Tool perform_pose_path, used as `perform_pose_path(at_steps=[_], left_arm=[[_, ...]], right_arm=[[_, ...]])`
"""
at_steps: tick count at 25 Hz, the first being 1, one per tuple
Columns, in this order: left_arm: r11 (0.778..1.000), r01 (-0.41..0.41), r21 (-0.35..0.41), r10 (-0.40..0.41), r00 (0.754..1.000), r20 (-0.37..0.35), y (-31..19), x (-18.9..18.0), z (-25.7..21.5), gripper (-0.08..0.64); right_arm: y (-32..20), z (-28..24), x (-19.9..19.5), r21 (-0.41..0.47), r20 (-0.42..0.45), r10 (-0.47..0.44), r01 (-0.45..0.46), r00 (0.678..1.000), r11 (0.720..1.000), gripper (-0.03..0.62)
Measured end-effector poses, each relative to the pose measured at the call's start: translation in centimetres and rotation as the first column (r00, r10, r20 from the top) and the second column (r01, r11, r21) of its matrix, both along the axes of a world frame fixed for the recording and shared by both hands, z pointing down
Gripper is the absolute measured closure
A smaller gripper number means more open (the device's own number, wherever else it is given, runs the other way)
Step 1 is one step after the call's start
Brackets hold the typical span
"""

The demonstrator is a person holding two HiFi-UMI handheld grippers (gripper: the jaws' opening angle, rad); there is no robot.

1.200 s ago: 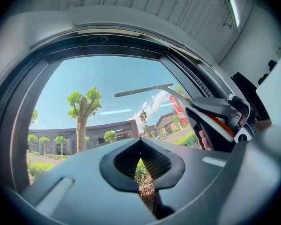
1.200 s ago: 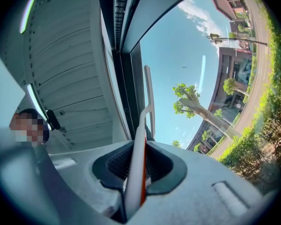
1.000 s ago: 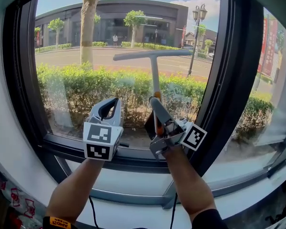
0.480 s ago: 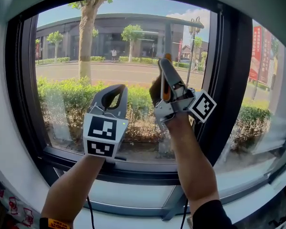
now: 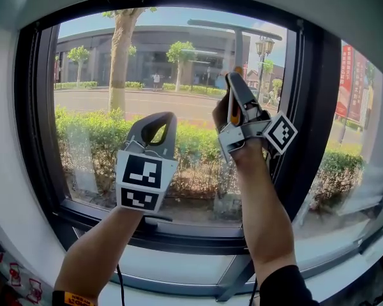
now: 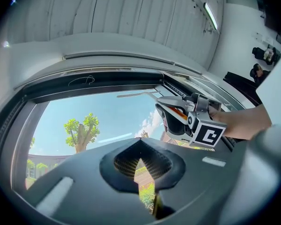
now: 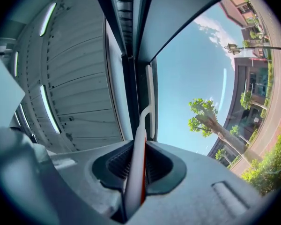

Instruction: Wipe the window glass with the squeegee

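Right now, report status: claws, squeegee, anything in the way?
Right claw shut on squeegee, blade high near the window glass top edge. Left claw shut, empty, lower. Nothing seen blocking.

Squeegee [image 5: 238, 48] is up at 1 o'clock, blade lying along the top edge of the window glass [image 5: 89, 81], shaft dropping straight down into the right claw [image 5: 233, 81], which is clamped around it. Left claw [image 5: 158, 123] sits lower, at the right one's 8 o'clock, jaws together, in front of the pane. Frame post [image 5: 306, 107] is just off at 3 o'clock. Behind the glass: hedge [image 5: 83, 136] down low, tree [image 5: 120, 62] at 11 o'clock, building [image 5: 153, 46] further back.
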State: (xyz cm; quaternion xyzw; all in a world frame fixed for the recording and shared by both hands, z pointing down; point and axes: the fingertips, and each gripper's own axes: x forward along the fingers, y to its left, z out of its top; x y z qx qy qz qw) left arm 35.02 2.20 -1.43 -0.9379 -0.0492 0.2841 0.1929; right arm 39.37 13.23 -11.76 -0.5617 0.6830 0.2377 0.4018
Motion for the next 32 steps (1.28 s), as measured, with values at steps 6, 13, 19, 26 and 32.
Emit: perform_pose_path(at_steps=[6, 13, 19, 26, 32], left_arm=[[0.999, -0.028, -0.028, 0.028, 1.0, 0.009, -0.1, 0.6, 0.0, 0.545], [0.998, -0.056, -0.039, 0.058, 0.996, 0.07, 0.9, 2.3, 3.2, 0.545], [0.995, -0.078, -0.055, 0.085, 0.987, 0.136, 0.9, 3.5, 6.9, 0.545], [0.992, -0.086, -0.09, 0.103, 0.975, 0.197, 0.1, 4.3, 10.9, 0.545], [0.989, -0.072, -0.129, 0.101, 0.966, 0.238, -0.7, 4.8, 13.7, 0.545]], right_arm=[[0.5, 1.2, 1.2, 0.019, 0.035, -0.005, 0.005, 0.999, 1.0, 0.551], [1.5, 4.7, 0.8, 0.029, 0.054, -0.027, 0.025, 0.998, 0.999, 0.551], [1.6, 8.7, 0.4, 0.032, 0.087, -0.032, 0.029, 0.996, 0.999, 0.551], [1.6, 15.0, -0.3, 0.051, 0.15, -0.038, 0.031, 0.988, 0.998, 0.551], [1.7, 18.3, -0.5, 0.04, 0.168, -0.025, 0.019, 0.985, 0.999, 0.551]])
